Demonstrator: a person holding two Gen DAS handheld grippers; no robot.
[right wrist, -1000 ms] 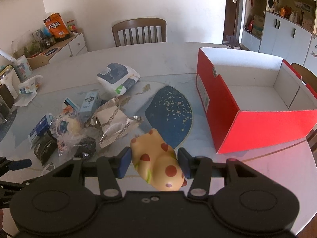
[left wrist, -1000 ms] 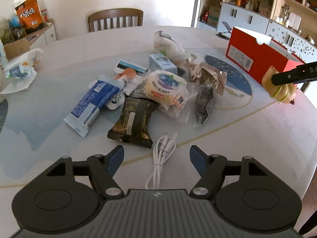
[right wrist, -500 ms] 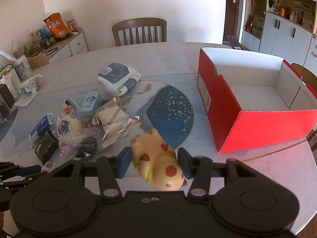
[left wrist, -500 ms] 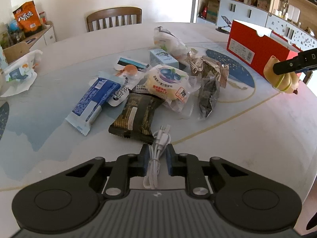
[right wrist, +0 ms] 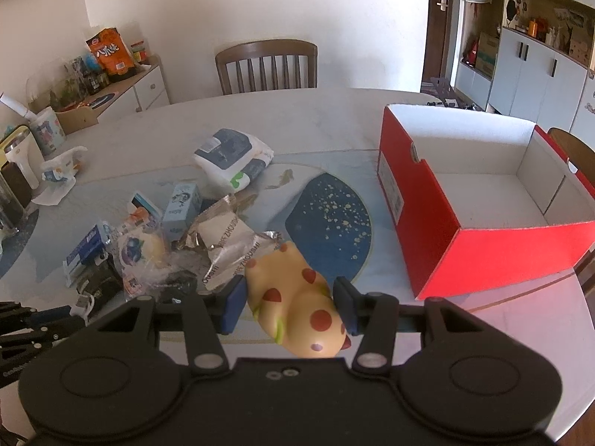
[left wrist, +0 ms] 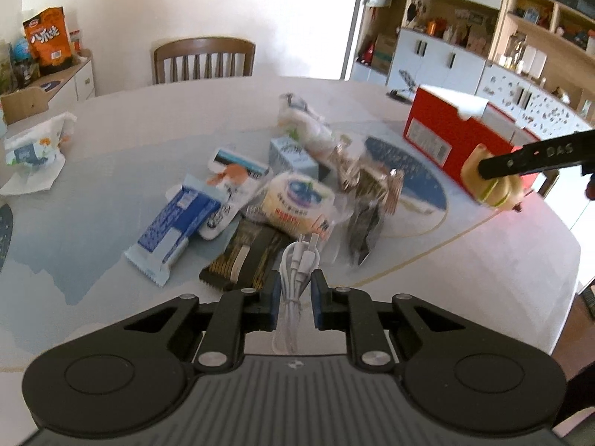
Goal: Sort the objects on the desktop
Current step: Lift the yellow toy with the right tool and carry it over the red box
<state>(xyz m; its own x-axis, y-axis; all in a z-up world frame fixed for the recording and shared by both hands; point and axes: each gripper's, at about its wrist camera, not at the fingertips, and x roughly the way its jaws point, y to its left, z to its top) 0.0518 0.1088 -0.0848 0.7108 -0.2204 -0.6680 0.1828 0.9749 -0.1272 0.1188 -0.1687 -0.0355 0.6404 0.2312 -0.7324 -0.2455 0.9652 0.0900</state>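
Observation:
My left gripper (left wrist: 294, 297) is shut on a coiled white USB cable (left wrist: 297, 264) and holds it just above the table near the front edge. My right gripper (right wrist: 290, 306) is shut on a yellow toy with red spots (right wrist: 297, 297), held above the table left of the open red box (right wrist: 483, 200). The toy also shows in the left wrist view (left wrist: 491, 186), in front of the box (left wrist: 446, 130). A heap of snack packets (left wrist: 260, 193) lies in the middle of the table.
A blue-and-white wafer packet (left wrist: 174, 230), a dark packet (left wrist: 245, 256), a round cake packet (left wrist: 297, 200) and a small blue carton (left wrist: 293, 156) lie in the heap. A tissue pack (right wrist: 234, 156) lies behind. A wooden chair (right wrist: 266, 67) stands at the far edge.
My left gripper closed on the white cable and lifted it off the table. My right gripper kept hold of the toy and barely moved.

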